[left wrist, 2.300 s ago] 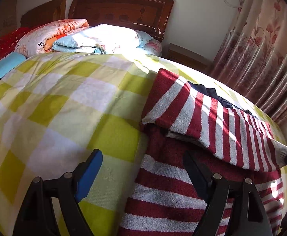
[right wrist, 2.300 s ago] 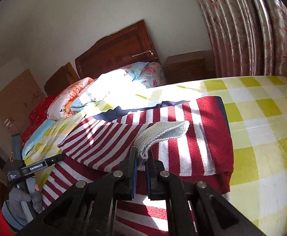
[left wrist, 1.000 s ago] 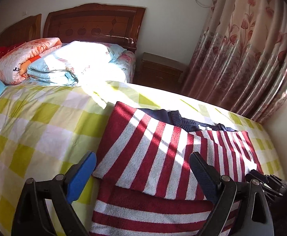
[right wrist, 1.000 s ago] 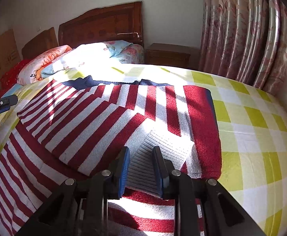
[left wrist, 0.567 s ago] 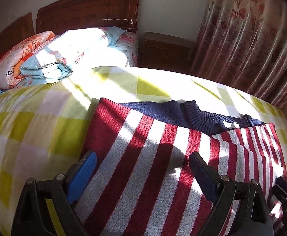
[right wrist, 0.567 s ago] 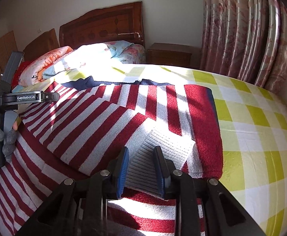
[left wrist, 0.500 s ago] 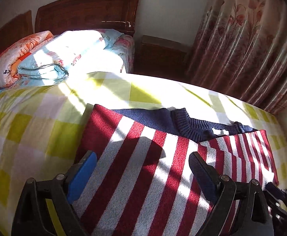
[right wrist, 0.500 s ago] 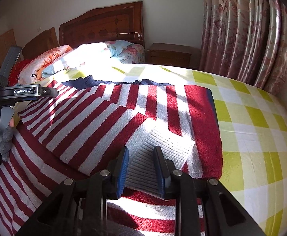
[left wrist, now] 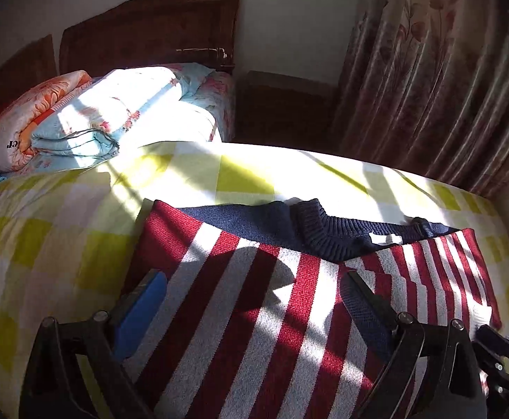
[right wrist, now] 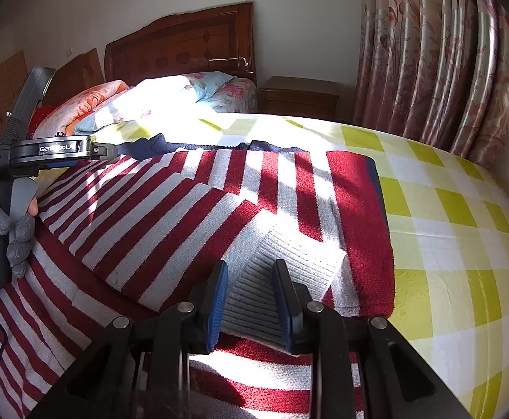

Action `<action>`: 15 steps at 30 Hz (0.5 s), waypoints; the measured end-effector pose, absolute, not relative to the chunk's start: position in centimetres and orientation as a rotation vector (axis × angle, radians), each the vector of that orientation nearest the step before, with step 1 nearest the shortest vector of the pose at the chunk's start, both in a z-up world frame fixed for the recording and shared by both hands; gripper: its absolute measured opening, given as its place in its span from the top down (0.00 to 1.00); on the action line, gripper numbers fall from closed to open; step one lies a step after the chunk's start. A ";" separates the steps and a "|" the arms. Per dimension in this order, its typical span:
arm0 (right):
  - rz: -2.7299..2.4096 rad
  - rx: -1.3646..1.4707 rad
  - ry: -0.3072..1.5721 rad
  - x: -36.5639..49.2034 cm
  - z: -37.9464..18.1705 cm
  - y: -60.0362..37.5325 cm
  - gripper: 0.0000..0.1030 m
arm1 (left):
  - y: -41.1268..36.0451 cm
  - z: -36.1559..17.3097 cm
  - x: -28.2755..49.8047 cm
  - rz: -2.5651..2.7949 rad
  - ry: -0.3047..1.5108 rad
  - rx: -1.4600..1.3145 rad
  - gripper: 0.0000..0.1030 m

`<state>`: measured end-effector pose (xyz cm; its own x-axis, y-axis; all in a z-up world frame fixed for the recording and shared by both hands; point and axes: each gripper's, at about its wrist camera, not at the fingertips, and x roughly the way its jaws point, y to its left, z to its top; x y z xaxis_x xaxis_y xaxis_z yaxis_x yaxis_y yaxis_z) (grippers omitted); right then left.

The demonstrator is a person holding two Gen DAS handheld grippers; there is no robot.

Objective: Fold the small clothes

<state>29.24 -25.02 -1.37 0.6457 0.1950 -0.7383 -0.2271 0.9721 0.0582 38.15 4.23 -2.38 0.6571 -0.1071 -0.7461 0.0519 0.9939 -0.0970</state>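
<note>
A red-and-white striped sweater (left wrist: 254,296) with a navy collar (left wrist: 327,241) lies on the checked bed; it also fills the right wrist view (right wrist: 191,209). Its sleeves are folded across the body. My left gripper (left wrist: 254,310) is open wide, low over the sweater's left shoulder area, holding nothing. My right gripper (right wrist: 251,300) is open, its jaws either side of the grey ribbed cuff (right wrist: 289,265) without pinching it. The left gripper also shows in the right wrist view (right wrist: 104,152) at the sweater's far left edge.
The yellow-and-white checked bedspread (right wrist: 446,244) surrounds the sweater. Folded quilts and pillows (left wrist: 97,118) are stacked by the wooden headboard (right wrist: 184,45). A nightstand (right wrist: 299,97) and floral curtains (right wrist: 439,63) stand on the right.
My right gripper has let go of the cuff and opened, leaving the sleeve folded on the sweater. My left gripper has moved forward toward the collar and left shoulder.
</note>
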 end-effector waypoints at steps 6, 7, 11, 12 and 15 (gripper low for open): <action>0.247 -0.039 0.836 29.1 -1.3 -25.1 0.74 | 4.1 -4.3 37.0 -0.048 0.902 -0.017 0.00; 0.254 -0.033 0.841 29.1 -1.2 -25.2 0.74 | 4.1 -4.4 37.1 -0.034 0.911 -0.011 0.00; 0.246 0.012 0.830 30.8 0.1 -26.6 0.74 | 3.7 -4.4 36.9 -0.031 0.914 0.000 0.00; 0.230 0.013 0.820 31.6 0.6 -26.9 0.74 | 3.8 -4.4 36.9 -0.033 0.914 -0.007 0.00; 0.209 -0.003 0.829 35.4 1.3 -27.8 0.74 | 3.7 -4.4 37.0 -0.031 0.913 -0.006 0.00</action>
